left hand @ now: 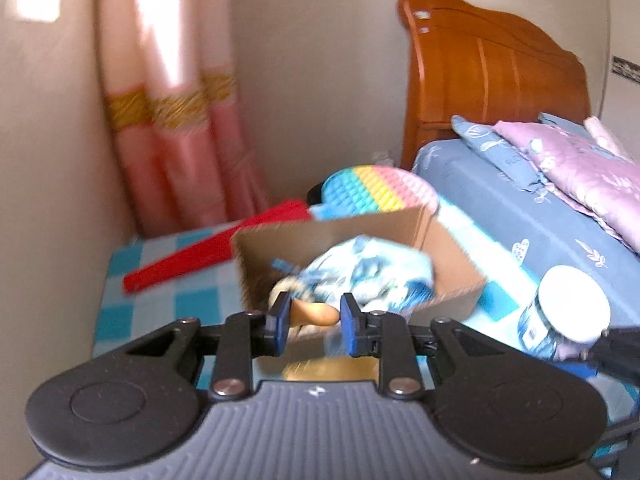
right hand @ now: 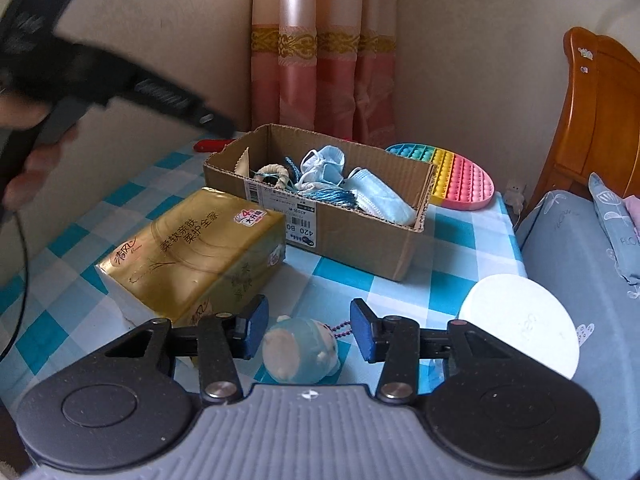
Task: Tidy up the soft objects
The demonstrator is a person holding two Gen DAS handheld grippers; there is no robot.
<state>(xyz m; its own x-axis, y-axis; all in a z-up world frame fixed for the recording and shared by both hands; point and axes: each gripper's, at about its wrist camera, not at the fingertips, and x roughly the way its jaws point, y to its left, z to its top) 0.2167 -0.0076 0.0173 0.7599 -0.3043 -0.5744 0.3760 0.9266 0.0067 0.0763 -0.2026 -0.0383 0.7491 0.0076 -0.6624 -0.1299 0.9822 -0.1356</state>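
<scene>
My left gripper (left hand: 316,322) is shut on a small tan soft piece (left hand: 314,314), held just in front of the open cardboard box (left hand: 452,258). The box (right hand: 344,236) holds blue face masks (right hand: 380,200) and bits of cord. My right gripper (right hand: 310,330) hovers low over the checked tablecloth (right hand: 400,300) with a pale blue squishy toy (right hand: 300,354) on a beaded chain between its fingers. The toy sits against the left pad. A gap shows at the right pad, so this gripper is open. The picture from the left wrist is blurred.
A gold tissue pack (right hand: 192,248) lies left of the box. Behind it lie a rainbow bubble pad (right hand: 452,172) and a red flat thing (left hand: 216,248). A white-lidded jar (right hand: 520,320) stands at the table's right edge by the bed (right hand: 568,240). A person's hand (right hand: 36,160) is at upper left.
</scene>
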